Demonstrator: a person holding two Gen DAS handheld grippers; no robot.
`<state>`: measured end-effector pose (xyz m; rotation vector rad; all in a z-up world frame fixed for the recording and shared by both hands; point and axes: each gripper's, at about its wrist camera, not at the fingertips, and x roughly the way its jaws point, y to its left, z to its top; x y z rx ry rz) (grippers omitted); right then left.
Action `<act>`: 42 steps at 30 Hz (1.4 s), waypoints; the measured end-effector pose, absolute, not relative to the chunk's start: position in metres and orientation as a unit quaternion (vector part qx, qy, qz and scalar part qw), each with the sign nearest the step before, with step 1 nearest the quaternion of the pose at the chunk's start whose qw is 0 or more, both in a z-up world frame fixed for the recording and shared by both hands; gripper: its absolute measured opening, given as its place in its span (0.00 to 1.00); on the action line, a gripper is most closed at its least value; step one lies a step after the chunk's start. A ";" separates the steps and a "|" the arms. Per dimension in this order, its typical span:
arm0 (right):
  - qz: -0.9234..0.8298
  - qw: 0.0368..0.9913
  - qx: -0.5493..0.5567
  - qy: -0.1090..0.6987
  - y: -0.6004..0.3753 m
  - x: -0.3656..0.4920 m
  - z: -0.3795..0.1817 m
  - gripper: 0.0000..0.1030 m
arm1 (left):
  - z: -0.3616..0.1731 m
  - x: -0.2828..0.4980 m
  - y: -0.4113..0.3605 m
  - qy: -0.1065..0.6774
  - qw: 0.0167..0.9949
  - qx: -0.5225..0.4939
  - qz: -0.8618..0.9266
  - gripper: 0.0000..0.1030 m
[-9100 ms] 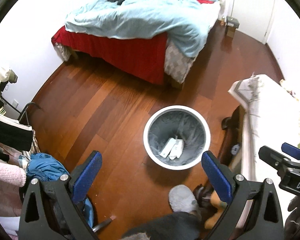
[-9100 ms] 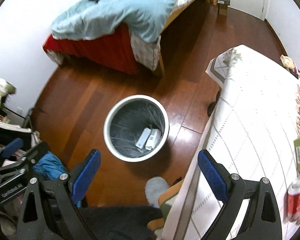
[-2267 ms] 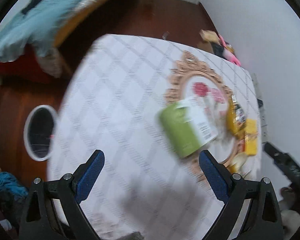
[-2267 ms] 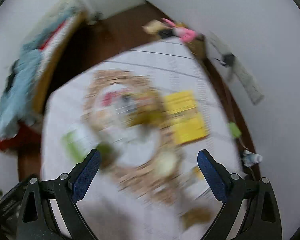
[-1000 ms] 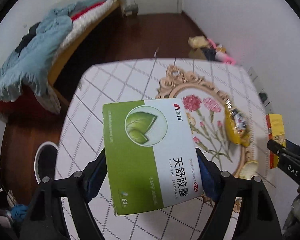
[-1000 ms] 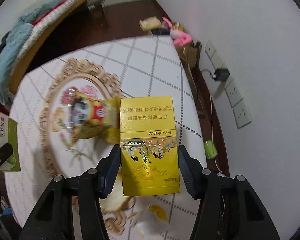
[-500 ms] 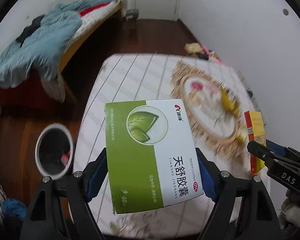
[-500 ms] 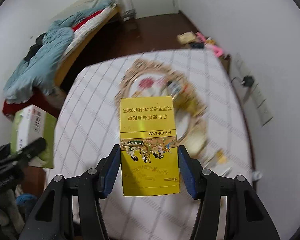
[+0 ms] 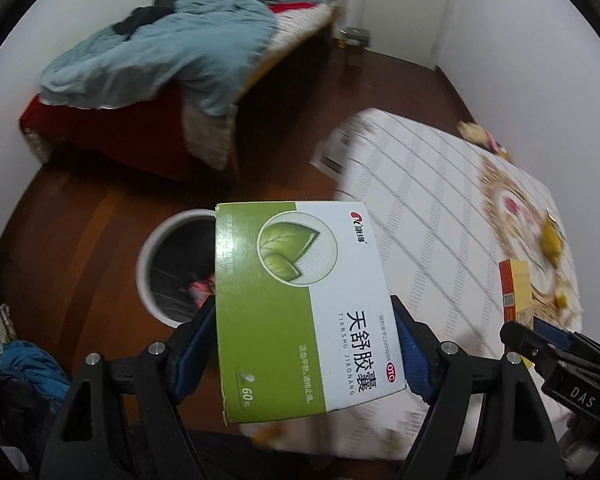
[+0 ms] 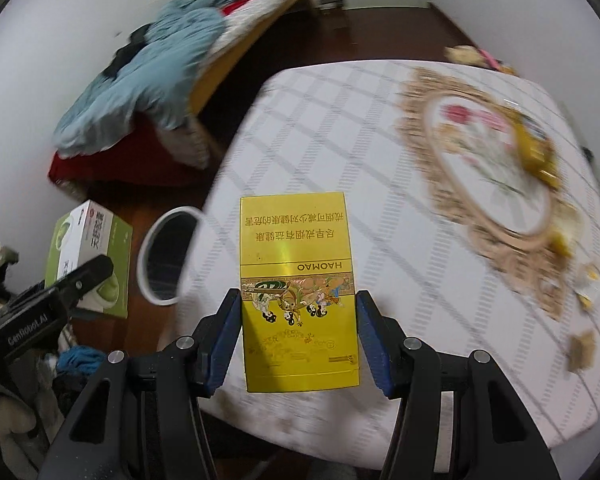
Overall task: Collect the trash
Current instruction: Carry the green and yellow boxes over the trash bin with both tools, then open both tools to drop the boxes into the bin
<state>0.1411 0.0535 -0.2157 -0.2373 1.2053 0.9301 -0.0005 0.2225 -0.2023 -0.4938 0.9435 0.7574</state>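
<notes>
Trash: two boxes are in hand, neither binned yet. Green-and-white medicine box (image 9: pixel 300 304) is clamped between the blue pads of the left gripper (image 9: pixel 300 354), held above the floor with its far corner overlapping the rim of the white waste bin (image 9: pixel 156 240). Yellow box (image 10: pixel 298 294) is pinched in the right gripper (image 10: pixel 298 332), over the near edge of the table (image 10: pixel 340 140), bin off to its left. The bin already has something pinkish inside, so part of the job looks done. Left on the tablecloth: a yellow wrapper (image 10: pixel 536 152) on the floral centre and small scraps (image 10: pixel 580 350) near the edge; background is blurred, so an exact count is not possible. I judge roughly mid-task: drop both boxes, then go back for the rest.

Versus a second ago: same grips, same boxes. The left view was then over the table with the bin at the far left; now the bin sits right under the green box. The right view has swung from the wall side towards the bed and bin.
</notes>
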 end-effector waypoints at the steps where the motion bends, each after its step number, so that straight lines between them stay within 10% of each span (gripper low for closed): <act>1: 0.429 0.713 -0.111 0.543 0.067 0.135 -0.215 0.57 | -0.202 -0.007 0.233 0.438 0.792 -0.226 0.360 0.76; 27: 0.460 0.569 -0.234 0.640 0.411 0.083 -0.412 0.57 | -0.364 -0.066 0.437 0.509 0.698 -0.283 0.416 0.79; 33: 0.469 0.541 -0.225 0.660 0.424 0.081 -0.438 0.57 | -0.373 -0.078 0.444 0.502 0.684 -0.317 0.424 1.00; 37: 0.469 0.539 -0.227 0.661 0.426 0.077 -0.438 0.94 | -0.370 -0.086 0.444 0.496 0.678 -0.321 0.438 1.00; 42: 0.460 0.559 -0.243 0.646 0.421 0.077 -0.428 0.94 | -0.361 -0.094 0.444 0.485 0.672 -0.324 0.456 1.00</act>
